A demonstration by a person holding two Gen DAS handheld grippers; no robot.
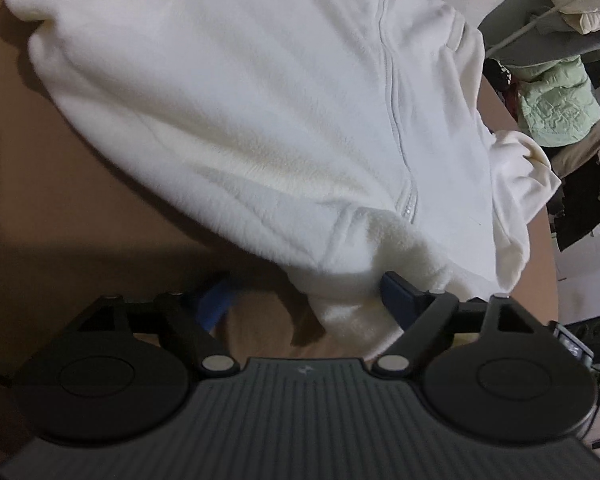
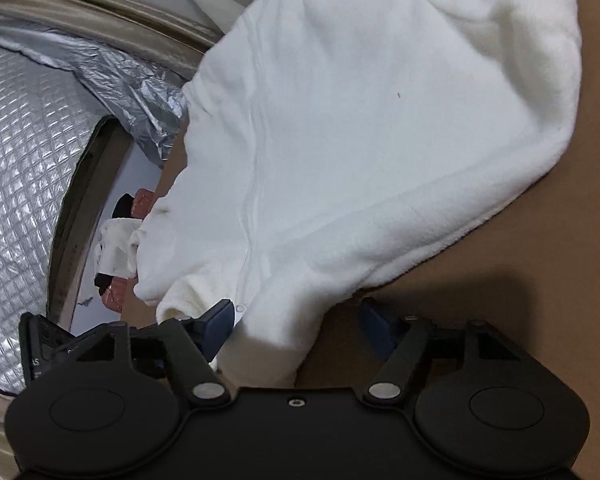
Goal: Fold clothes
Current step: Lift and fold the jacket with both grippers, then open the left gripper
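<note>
The left gripper (image 1: 306,296) stands with its jaws wide apart over the brown table (image 1: 60,184); a fluffy corner of the white fleece jacket (image 1: 260,100) lies between the blue pads (image 1: 394,290), brushing the one at 3 o'clock while the pad at 9 o'clock stands clear of the cloth, so nothing is clamped. The right gripper (image 2: 296,320) is likewise spread wide: a hem corner of the same jacket hangs down between its fingers (image 2: 216,322), touching the finger at 9 o'clock and apart from the one at 3 o'clock, with no pinch on it. From both grippers the jacket spreads away toward 12 o'clock, lying flat on the table with its zipper (image 1: 396,120) running up the middle and a sleeve (image 1: 516,184) folded along the edge at 2 o'clock in the left wrist view. Beyond the table's edge in that view, at 2 o'clock, sits a pale green quilted garment (image 1: 556,108) amid other heaped clothes. In the right wrist view, at 9 to 10 o'clock beyond the table, lies a silver quilted sheet (image 2: 24,152) with crumpled foil (image 2: 140,92) beside it, and small bits of cloth on the floor near 8 o'clock.
</note>
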